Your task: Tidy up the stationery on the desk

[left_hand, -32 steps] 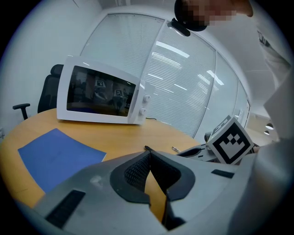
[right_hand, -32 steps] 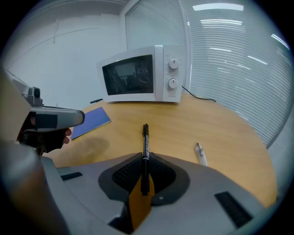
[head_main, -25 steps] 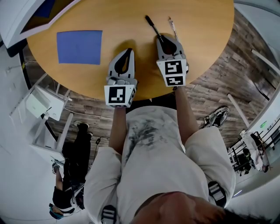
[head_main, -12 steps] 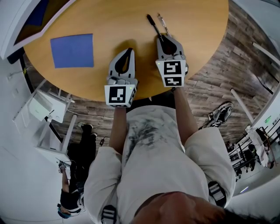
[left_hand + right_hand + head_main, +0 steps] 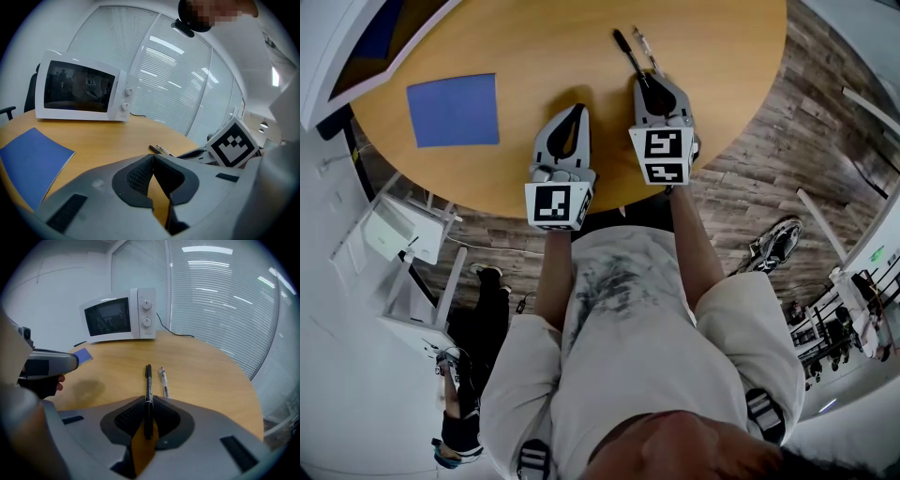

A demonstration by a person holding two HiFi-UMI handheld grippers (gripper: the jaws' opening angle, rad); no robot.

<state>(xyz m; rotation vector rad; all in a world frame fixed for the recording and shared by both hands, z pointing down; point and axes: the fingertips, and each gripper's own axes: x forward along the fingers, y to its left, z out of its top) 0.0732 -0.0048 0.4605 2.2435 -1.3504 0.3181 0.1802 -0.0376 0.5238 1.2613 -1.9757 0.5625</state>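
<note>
Black pen (image 5: 148, 383) clamped in right gripper (image 5: 649, 82) jaws, long axis pointing forward.

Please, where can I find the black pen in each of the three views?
Head view: black pen at top centre.
Left gripper view: middle, small, beyond the jaws.
Right gripper view: centre, gripped by the right gripper.
Shared landmark: blue notebook.

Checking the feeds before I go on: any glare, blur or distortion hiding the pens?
Head view: heavy fisheye bend, even light, black pen and clear pen sharp. Right gripper view: crisp, no glare on either pen, soft shadow on the desk. Left gripper view: dark corners, pens small but unobscured.
</note>
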